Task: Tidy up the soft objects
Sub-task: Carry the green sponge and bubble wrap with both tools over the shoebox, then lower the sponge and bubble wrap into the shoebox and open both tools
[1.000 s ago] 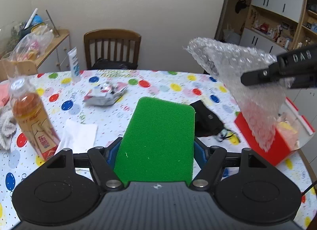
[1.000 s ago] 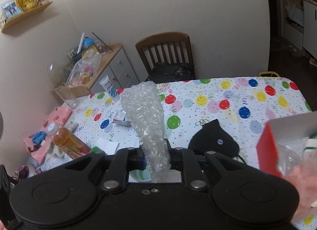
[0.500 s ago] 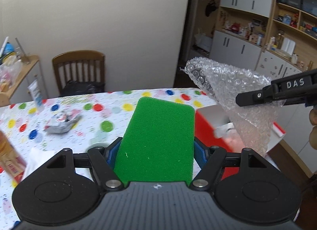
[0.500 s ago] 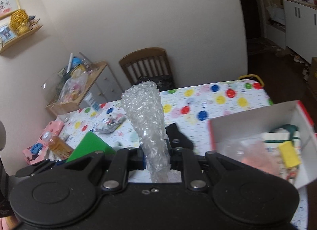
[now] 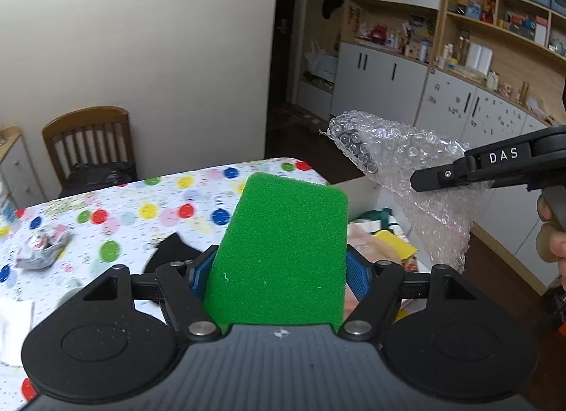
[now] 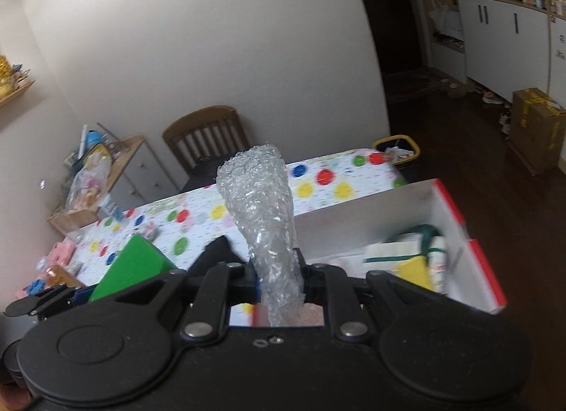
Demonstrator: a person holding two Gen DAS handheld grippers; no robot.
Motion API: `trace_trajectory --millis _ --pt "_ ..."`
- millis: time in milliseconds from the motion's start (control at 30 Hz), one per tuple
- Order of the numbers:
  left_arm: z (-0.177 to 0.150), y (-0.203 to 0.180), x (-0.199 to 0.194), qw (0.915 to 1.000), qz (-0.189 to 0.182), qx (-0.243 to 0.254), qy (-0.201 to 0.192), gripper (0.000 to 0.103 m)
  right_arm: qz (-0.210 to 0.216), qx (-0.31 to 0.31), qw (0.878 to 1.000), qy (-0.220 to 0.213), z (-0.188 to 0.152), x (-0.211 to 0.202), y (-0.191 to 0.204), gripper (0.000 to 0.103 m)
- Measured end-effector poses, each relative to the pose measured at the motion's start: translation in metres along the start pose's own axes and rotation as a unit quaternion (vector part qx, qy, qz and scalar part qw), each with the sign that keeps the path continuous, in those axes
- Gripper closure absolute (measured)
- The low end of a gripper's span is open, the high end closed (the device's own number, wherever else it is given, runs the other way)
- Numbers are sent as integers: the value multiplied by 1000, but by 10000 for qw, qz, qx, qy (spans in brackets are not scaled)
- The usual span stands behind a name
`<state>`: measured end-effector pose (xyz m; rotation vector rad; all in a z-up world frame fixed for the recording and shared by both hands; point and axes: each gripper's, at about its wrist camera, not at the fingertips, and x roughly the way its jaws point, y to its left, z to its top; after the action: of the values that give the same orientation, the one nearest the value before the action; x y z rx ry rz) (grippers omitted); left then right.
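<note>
1. Now clamped across its width in the left gripper [image 5: 281,269]: a green sponge [image 5: 283,251], jaws wide and pressing on both sides, carried above the near edge of the polka-dot table [image 5: 148,212].
2. Pinched tight in the right gripper [image 6: 277,274]: a twist of bubble wrap [image 6: 263,209], jaws narrow, loose end sticking up and forward, just over the near wall of the red-and-white box [image 6: 456,205].
3. Already lying in the box: a yellow piece, something with a dark green strap, pale paper; exact items hard to tell through the blur.
4. Probably mid-carry toward the box with both loads.
5. Best done by bringing each load fully over the open box before letting go, lowering it close to the contents so that light wrap cannot drift out.
6. Worth releasing one side at a time, keeping the two grippers apart.
7. Left on the table: a black pouch [image 5: 169,248] and a crumpled wrapper [image 5: 42,248].
</note>
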<state>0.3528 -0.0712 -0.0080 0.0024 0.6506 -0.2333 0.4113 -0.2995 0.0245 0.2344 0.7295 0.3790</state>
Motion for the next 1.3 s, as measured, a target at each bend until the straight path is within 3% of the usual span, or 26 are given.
trace_trajectory --millis 267,533,933,1300 --pt "10 -41 48 9993 -24 178 329 31 -344 -74 9994 -34 10 0 -55 89" --pt "26 -57 102 9981 104 219 562 31 -623 -46 9979 168 12 28 -98 89" --pt "29 -65 178 9928 214 317 1138 31 -741 -494 9935 704 -4 79 -108 89" --pt "26 -70 216 9867 193 253 1592 31 -726 -613 9908 966 -16 109 -103 89"
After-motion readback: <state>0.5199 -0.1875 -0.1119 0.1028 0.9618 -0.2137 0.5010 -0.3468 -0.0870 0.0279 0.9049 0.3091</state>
